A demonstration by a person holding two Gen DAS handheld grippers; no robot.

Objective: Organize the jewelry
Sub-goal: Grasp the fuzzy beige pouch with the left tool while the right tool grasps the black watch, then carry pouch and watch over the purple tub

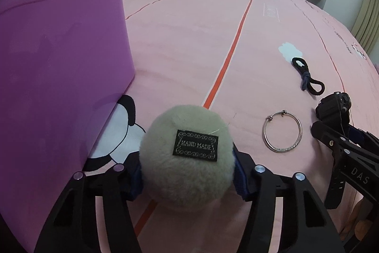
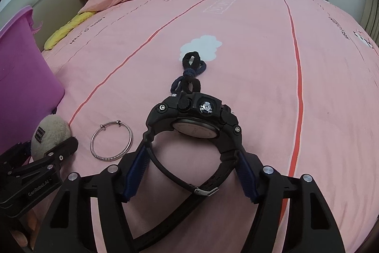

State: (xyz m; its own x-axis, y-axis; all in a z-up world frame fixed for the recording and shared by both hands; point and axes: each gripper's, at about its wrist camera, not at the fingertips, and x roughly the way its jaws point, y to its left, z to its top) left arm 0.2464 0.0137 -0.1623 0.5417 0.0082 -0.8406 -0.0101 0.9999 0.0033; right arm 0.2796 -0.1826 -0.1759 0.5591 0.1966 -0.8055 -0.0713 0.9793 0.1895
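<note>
A: We start from the jewelry. Our left gripper (image 1: 187, 179) has its jaws pressed on the two sides of the fluffy ball (image 1: 187, 155) with the "HAND MADE" label. The ball is low over the pink sheet (image 1: 189, 51), just beside the purple bin (image 1: 59, 63).

B: And our right gripper (image 2: 187, 172) is clamped on the strap of the black watch (image 2: 194, 122). The blue pads touch the band on both sides. From the bin, the watch is far to the right, past the ball.

A: Between the ball and the watch lies the silver bangle (image 1: 281, 133), flat on the sheet, touched by nothing. Beyond the watch, farther from the bin, are the dark hair ties (image 2: 189, 72), knotted together.

B: So how far are we? We cannot see inside the bin, so we cannot tell what it already holds.

A: We judge that the task is early or in the middle. Two things are gripped but not yet put away, and two others wait on the sheet. The ball is nearest to the bin, so it probably goes first.
</note>
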